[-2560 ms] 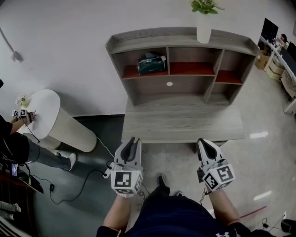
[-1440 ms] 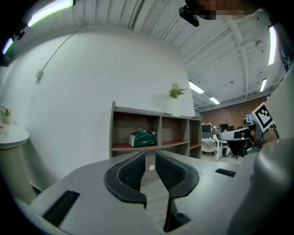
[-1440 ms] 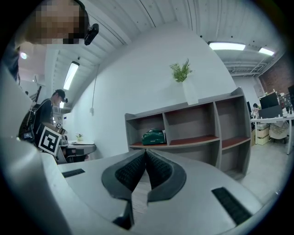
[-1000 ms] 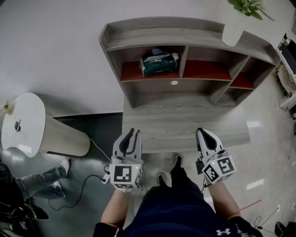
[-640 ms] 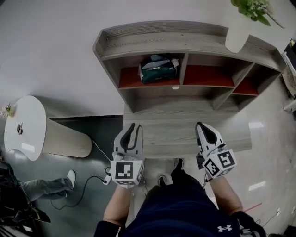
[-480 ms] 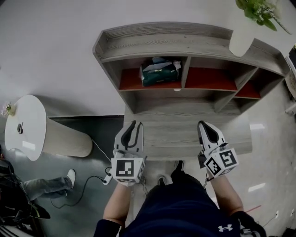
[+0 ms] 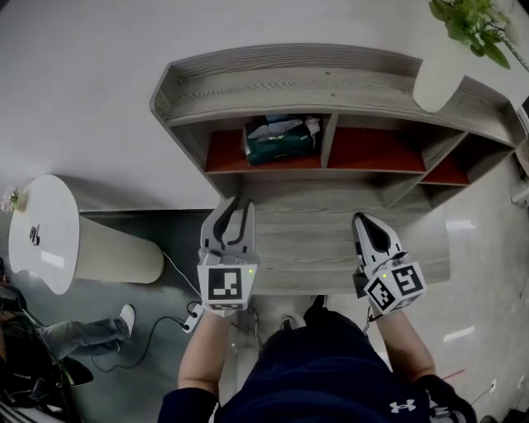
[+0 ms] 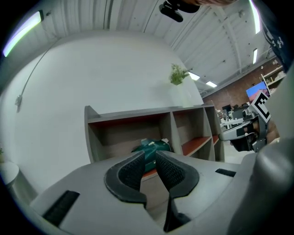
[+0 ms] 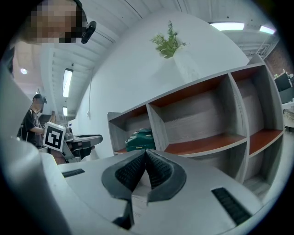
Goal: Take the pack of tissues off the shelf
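Head view; one pack of tissues (image 7: 279, 140); one shelf (image 7: 289, 81); one plant (image 7: 475, 23)

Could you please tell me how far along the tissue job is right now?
Done: nothing yet; the pack of tissues sits in the left compartment of the shelf. In hand: the left gripper points towards it, fingers slightly apart and empty, short of it; the right gripper is shut and empty. Left: reach in, grip the pack, take it out.
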`<state>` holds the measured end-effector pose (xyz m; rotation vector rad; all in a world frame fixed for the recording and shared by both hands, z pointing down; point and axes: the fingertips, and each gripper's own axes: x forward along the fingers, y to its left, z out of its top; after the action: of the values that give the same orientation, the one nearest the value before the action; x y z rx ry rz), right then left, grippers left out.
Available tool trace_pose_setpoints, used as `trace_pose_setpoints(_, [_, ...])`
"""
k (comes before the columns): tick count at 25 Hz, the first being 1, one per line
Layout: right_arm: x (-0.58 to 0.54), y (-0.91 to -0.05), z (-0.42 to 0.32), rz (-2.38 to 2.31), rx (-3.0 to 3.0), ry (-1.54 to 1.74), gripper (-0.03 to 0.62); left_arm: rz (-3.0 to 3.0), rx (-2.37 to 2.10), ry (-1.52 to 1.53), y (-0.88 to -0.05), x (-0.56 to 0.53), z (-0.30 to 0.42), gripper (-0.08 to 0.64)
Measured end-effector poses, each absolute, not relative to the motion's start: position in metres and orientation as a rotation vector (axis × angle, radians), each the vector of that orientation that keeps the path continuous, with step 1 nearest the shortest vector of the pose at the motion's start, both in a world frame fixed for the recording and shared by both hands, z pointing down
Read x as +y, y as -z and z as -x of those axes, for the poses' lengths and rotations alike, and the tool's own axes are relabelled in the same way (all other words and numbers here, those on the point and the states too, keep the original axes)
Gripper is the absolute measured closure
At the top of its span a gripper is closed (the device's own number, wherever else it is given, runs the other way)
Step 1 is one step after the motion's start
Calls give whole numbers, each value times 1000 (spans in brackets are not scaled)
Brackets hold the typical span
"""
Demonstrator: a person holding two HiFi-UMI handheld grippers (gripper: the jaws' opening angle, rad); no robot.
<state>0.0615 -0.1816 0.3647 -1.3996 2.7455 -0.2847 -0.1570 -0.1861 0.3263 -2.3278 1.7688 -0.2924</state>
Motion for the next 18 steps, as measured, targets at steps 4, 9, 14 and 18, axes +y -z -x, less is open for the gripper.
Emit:
trace_pose_setpoints(4, [-192, -365, -63, 1389, 2747, 286, 580, 2319, 1765, 329, -324, -202, 154, 479])
trace_pose_setpoints(9, [-204, -366, -66, 1371, 2756, 288, 580, 2296, 1723, 391, -323, -224, 147, 469])
trace_pose_setpoints(14, [-215, -368, -68, 1352, 2761, 301, 580, 2273, 1656, 472, -319, -247, 137, 449])
trace_pose_setpoints(18, [-222, -368, -71, 1339, 2762, 310, 580, 2273, 1629, 526, -320, -268, 131, 413])
